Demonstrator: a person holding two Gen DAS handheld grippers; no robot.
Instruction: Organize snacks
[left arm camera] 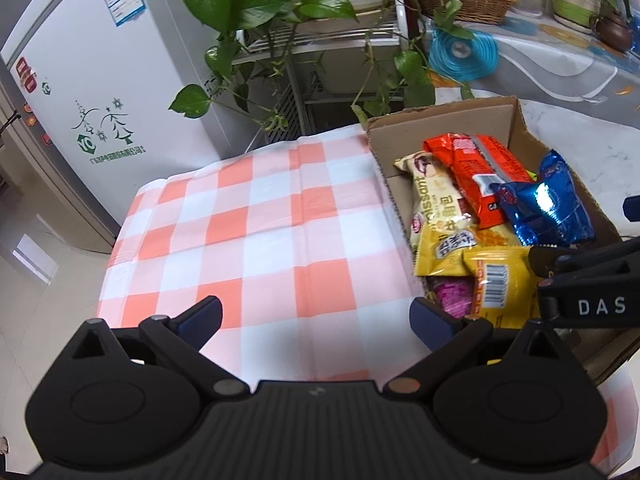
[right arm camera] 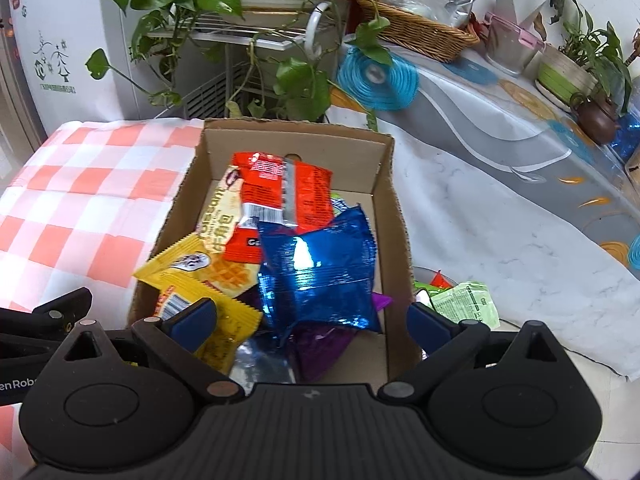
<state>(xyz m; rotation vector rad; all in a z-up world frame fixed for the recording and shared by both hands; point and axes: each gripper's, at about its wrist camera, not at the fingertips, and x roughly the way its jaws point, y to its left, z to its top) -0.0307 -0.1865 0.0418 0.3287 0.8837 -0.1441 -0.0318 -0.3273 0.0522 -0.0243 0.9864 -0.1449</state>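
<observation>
Left wrist view: I see my left gripper (left arm camera: pixel 316 318) with jaws spread wide and nothing between them, over the orange-and-white checked cloth (left arm camera: pixel 248 216) on the table.
Right wrist view: my right gripper (right arm camera: pixel 312 320) has jaws spread wide too, empty, poised over the near end of the cardboard box (right arm camera: pixel 384 152).
Box position: it sits at the right edge of the checked cloth, to the right of my left jaws and directly ahead of my right ones.
Box contents: blue foil packet (right arm camera: pixel 320 272) on top, orange packet (right arm camera: pixel 288 192) behind it, cream croissant pack (right arm camera: pixel 224 208), yellow wafer packets (right arm camera: pixel 200 268), a purple wrapper (right arm camera: pixel 320 344) underneath.
Hidden: the purple wrapper is mostly covered by the blue packet; I cannot read its label. The box's near wall is blocked by my right gripper body.
Cut off: in the left view, the right gripper's black arm (left arm camera: pixel 588 280) crosses the box's near corner.
Outside the box: a green packet (right arm camera: pixel 464 304) lies just right of it on the marbled surface (right arm camera: pixel 500 220), partly behind my right finger (right arm camera: pixel 430 326).
</observation>
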